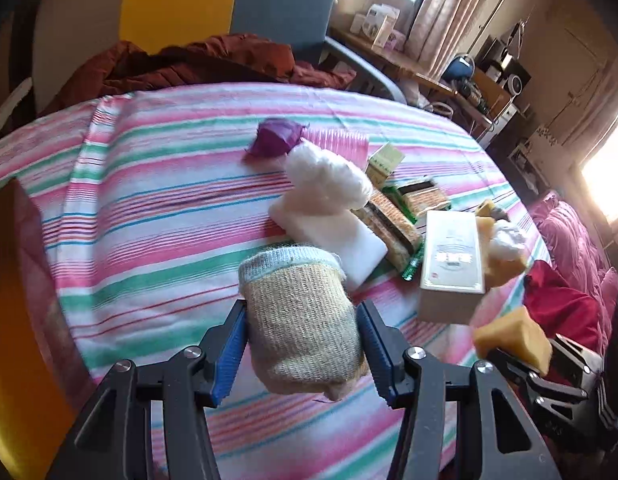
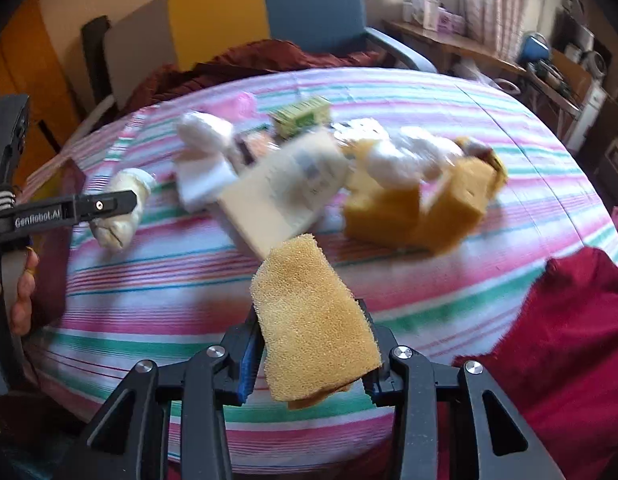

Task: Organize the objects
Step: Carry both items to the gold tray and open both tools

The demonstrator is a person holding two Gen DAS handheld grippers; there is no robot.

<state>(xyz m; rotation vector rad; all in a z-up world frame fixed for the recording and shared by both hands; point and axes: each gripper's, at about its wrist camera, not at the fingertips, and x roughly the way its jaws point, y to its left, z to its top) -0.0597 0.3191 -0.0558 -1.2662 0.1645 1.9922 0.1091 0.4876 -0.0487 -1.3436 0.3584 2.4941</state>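
While both loads hang above striped tabletop (image 1: 149, 208): left hand-held gripper (image 1: 303, 354) clamps beige woven scrubbing mitt (image 1: 301, 320), long axis pointing far; right hand-held gripper (image 2: 311, 360) clamps yellow porous sponge (image 2: 313, 316); clutter pile far-right, nearer right hand.

Claw hardware and hand, both wrist views.

Left claw (image 1: 301, 344): matte black linkage arms, round silver pivot screws at the joints, blue ribbed pads (image 1: 232, 356) with serrated near edges lining the inner finger faces. Right claw (image 2: 309, 356): same build, black arms with triangular cut-outs, silver screws, blue pads (image 2: 249, 364). In the right wrist view the left claw shows side-on at the left edge: black bar with white "GenRobot.AI" lettering, one small screw, a black-and-white striped band. Person's fingers (image 2: 23, 304): bare skin on a pale grey handle.
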